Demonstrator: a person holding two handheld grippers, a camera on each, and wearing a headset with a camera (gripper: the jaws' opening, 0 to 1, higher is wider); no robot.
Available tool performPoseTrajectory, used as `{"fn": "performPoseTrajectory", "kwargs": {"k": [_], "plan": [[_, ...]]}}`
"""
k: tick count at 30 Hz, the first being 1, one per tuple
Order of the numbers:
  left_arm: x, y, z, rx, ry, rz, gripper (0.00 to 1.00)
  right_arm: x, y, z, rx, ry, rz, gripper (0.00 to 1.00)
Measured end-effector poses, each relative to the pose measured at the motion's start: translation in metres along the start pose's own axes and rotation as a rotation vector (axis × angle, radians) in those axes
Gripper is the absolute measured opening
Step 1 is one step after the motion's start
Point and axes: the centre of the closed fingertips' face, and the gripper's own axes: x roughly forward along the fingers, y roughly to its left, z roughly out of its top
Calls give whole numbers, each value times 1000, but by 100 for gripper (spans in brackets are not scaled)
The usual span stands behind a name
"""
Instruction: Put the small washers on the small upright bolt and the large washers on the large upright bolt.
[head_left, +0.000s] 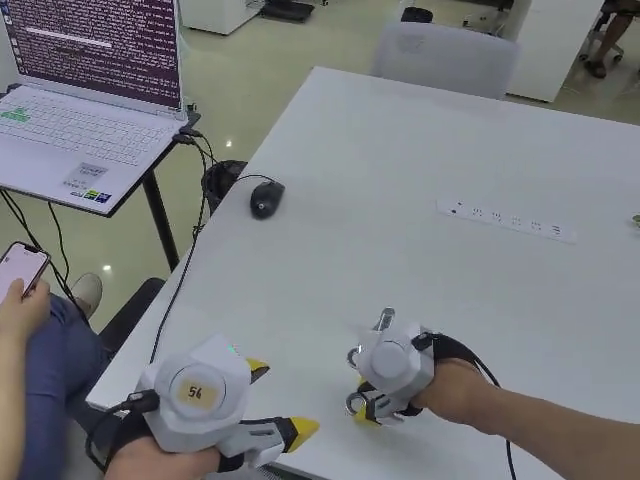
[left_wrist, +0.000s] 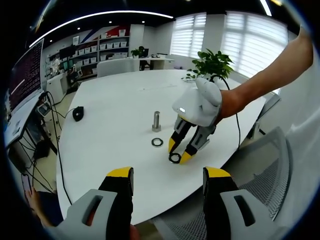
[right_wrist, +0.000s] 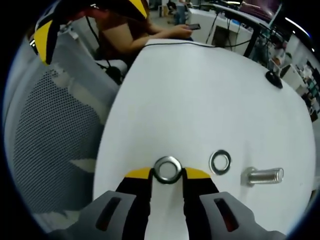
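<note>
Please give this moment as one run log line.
right tongs: shut on washer at table | left tongs: open, empty | second washer: flat, near upright bolt

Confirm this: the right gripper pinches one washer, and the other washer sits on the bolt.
Wrong on the second washer: the left gripper view shows it lying on the table beside the bolt, not on it. The right gripper does pinch one washer.

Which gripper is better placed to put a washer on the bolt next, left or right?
Likely right. The right gripper grips a washer near the upright bolt; the left gripper is open, farther back, holding nothing.
</note>
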Motion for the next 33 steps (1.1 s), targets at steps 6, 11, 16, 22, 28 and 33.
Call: {"fn": "performPoseTrajectory", "kwargs": {"k": [6,11,16,22,28,33], "plan": [[-1,3,-2,-4,3,5,55,-2,-3,-1,62,-15,-19,23],[-2,4,-4,-10,6,8,55,-5,-5,-1,85,-30,-26,23],[0,3,-2,-9,5,6,55,-6,-7,0,106,-40,-28,23],[2,2,-1,-5,6,0,55,-3,-5,-5,86,-9,-5,24],[1,3,-2,-4,10,0,55,-5,-4,-10,-86,66,57,26],[-1,5,-5,-9,12,5,55,-5,-3,-9,-154,76,83,29]]}}
